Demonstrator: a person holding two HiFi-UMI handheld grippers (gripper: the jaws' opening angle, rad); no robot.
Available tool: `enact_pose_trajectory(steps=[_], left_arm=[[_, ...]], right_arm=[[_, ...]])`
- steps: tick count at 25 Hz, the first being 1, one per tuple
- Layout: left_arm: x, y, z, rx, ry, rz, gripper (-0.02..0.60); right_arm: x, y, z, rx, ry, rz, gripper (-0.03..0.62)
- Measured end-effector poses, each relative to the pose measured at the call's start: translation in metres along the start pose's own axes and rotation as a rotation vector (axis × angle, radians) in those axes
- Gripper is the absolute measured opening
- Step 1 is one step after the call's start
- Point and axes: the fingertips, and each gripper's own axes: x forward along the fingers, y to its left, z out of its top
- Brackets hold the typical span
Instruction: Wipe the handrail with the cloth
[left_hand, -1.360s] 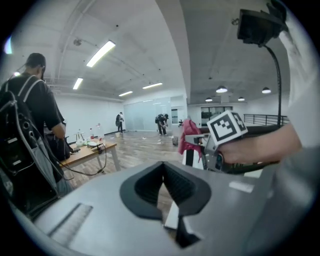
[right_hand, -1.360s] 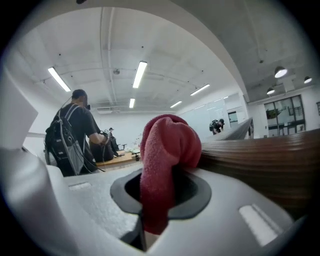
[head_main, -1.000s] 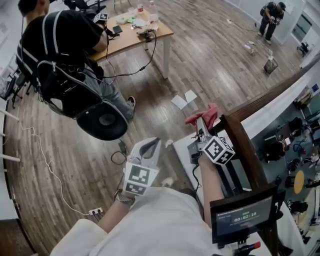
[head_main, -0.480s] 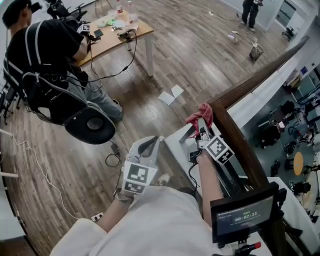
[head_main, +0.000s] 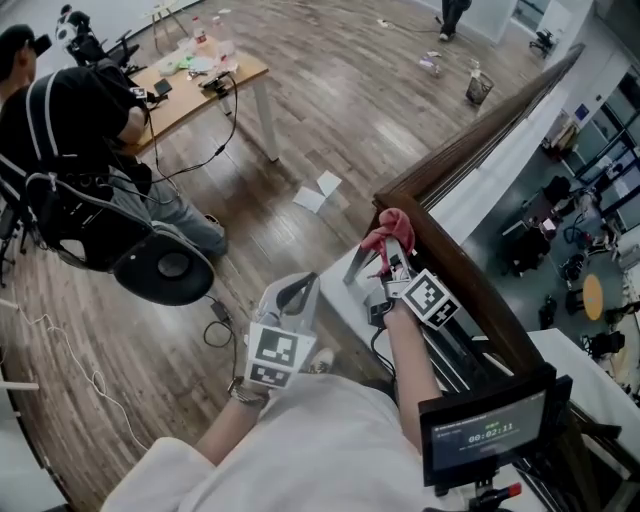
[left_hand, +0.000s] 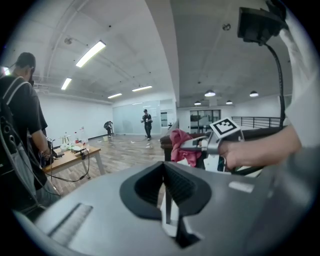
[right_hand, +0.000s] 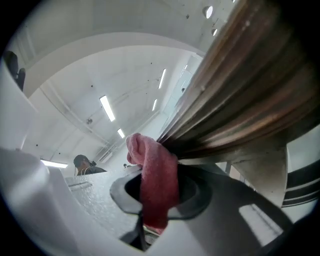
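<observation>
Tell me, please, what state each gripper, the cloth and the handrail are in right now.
Right gripper: shut on the cloth, at the handrail corner.
Left gripper: shut, empty, held away from the handrail.
Cloth: bunched, clamped in the jaws, touching the handrail.
Handrail: fixed, cloth against its corner.

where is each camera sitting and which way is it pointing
Head view: on the person's head, looking steeply down at the floor and handrail; shows the right arm, the left gripper and the right gripper holding the cloth.
Left gripper view: on the left gripper, facing across the room along its shut, empty jaws; the right hand shows.
Right gripper view: on the right gripper, looking up along the handrail, jaws shut on the cloth.
Shared: all three show the cloth; head and left gripper views share the table.
</observation>
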Motion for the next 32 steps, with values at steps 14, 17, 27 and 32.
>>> enact_pose_trajectory(steps=[14,17,27,32], left_arm=[[0.015,-0.024,0.011,0.044,-0.027,-0.093,0.009],[0.018,-0.034,0.015,0.051,-0.029,-0.115,0.009],[0.028,-0.074,0.025,0.083,-0.042,-0.213,0.008],[0.031,-0.091,0.026,0.091,-0.042,-0.244,0.009]], right_arm=[[-0.032,-0.012,0.004,0.008,-0.033,-0.037,0.067],[-0.042,-0.016,0.007,0.011,-0.041,-0.045,0.067],[-0.078,-0.026,0.012,0.016,-0.059,-0.079,0.069],[-0.098,-0.036,0.016,0.031,-0.075,-0.097,0.069]])
